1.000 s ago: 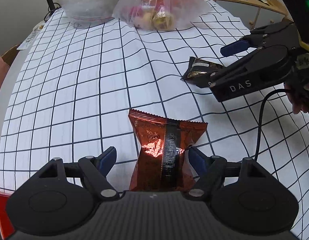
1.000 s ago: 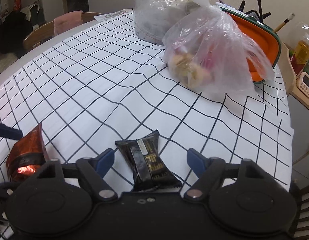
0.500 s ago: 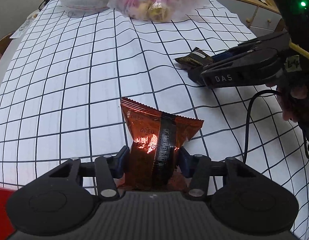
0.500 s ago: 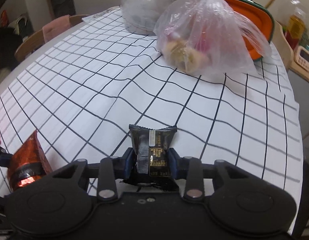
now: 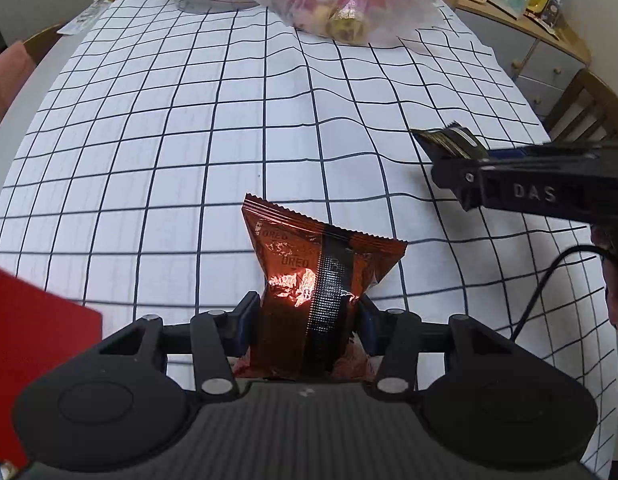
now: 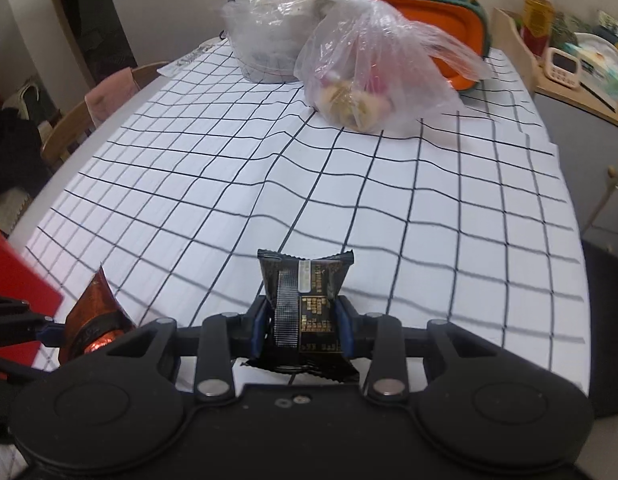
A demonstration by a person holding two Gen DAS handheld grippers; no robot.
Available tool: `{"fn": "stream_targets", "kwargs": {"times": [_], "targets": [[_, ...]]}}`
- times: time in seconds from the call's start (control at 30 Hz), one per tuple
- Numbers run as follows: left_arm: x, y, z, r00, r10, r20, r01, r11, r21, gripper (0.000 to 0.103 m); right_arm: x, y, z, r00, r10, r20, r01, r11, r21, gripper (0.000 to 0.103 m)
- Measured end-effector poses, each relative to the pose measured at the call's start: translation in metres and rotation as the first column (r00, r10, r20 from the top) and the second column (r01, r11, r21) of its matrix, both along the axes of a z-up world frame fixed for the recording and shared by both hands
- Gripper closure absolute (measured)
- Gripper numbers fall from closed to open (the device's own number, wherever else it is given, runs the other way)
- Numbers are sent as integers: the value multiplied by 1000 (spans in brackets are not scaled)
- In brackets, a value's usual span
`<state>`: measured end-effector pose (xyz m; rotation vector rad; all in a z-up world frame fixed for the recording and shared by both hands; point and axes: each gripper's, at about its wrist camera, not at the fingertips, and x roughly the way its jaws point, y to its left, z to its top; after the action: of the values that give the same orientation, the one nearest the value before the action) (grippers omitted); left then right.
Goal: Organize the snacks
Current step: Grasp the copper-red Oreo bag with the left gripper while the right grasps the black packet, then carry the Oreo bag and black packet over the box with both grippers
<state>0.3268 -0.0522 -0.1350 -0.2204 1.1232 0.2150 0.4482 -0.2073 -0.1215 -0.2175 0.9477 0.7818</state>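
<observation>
My left gripper (image 5: 305, 326) is shut on a shiny red-orange Oreo snack packet (image 5: 317, 276) and holds it above the checked tablecloth. My right gripper (image 6: 303, 326) is shut on a small black snack packet (image 6: 305, 300), also lifted off the cloth. In the left wrist view the right gripper (image 5: 461, 160) is at the right, with the black packet (image 5: 449, 142) sticking out of it. In the right wrist view the orange packet (image 6: 95, 320) shows at the lower left.
A red box (image 5: 33, 340) is at the near left, and its corner also shows in the right wrist view (image 6: 17, 292). A clear bag of snacks (image 6: 373, 76), a clear plastic container (image 6: 265, 40) and an orange basin (image 6: 445, 28) stand at the far end. Chairs surround the table.
Both grippers have closed on their packets, which lay on the cloth between open fingers a second ago, and lifted them. The red box has come into view at the left.
</observation>
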Motion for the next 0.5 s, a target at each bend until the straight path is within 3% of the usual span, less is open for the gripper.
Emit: {"fn": "stream_targets", "kwargs": {"times": [0.2,0.5], "targets": [[-32,-4,23,999,42,31,-41,999,-32,54,-33,-22,27,1000,-23,11,23,1000,11,70],[-74,-20,71,994,24,105,-21,999,-31,54,-91,-45,76,998,-43,51,41,999,33,69]]}}
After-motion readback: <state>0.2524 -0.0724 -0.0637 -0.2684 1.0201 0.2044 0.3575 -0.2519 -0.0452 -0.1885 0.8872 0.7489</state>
